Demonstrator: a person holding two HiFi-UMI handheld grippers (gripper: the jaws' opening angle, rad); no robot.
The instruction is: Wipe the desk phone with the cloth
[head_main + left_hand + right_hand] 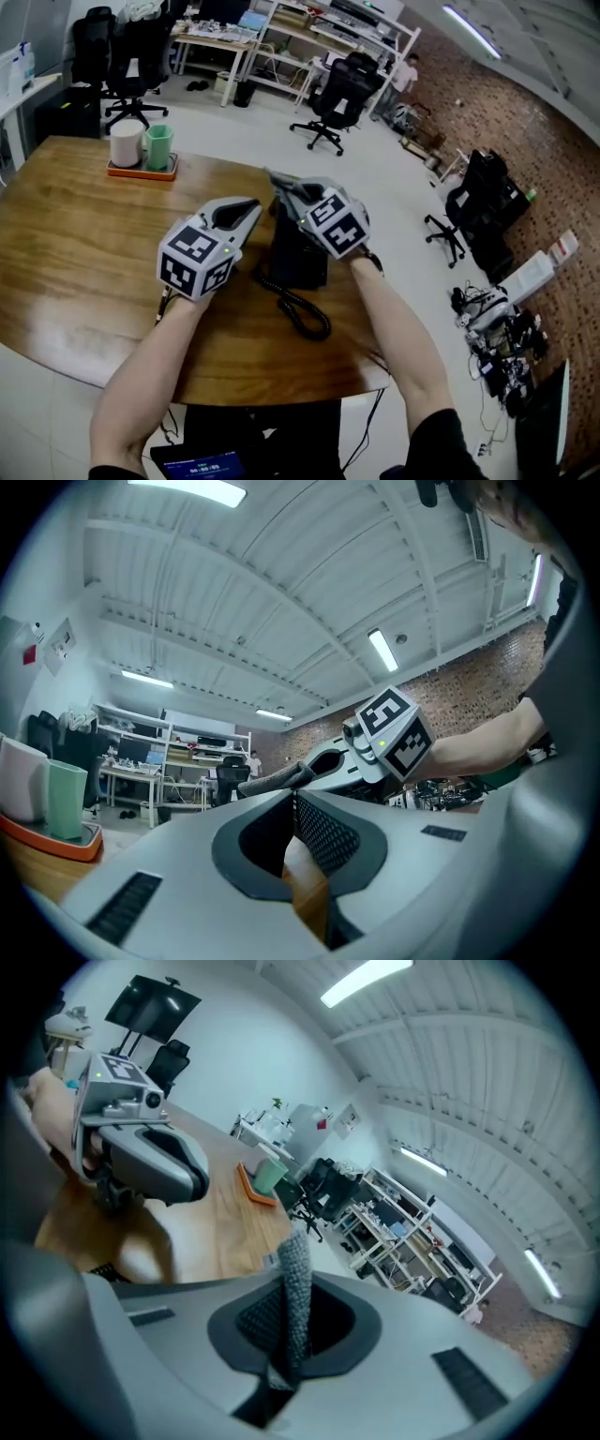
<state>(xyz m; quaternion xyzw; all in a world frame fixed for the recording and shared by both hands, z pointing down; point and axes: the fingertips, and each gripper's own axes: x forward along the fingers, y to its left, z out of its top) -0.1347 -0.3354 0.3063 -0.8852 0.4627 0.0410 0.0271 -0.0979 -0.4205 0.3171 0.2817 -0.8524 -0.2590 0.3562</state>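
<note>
**Two hand-held claws over a black desk phone on a wooden bench**

At the far left of the wooden bench [66, 281] sits an orange tray [141, 172]. It holds two cups side by side, a white cup [126, 143] and a pale green cup [158, 146]. What is inside either cup cannot be seen from here.

Near the middle of the bench, well apart from the tray, stands the black desk phone [298, 255]. Its coiled cord [305, 317] loops on the wood in front of it, towards the person.

The right claw [291, 1283] is pinched tight on a grey knitted cloth [298, 1251]. A strip of the cloth stands up between the two jaws and pokes out past their tips. In the head view this claw hangs over the top of the phone, with its marker cube nearest the camera. Whether the cloth touches the phone cannot be made out.

The left claw [292, 797] has its jaws pressed together with nothing between them (only a sliver of wood shows below the pads). It is held just left of the phone, its tip pointing towards the right claw's tip and close to it. Both forearms reach in from the bottom of the head view.
</note>
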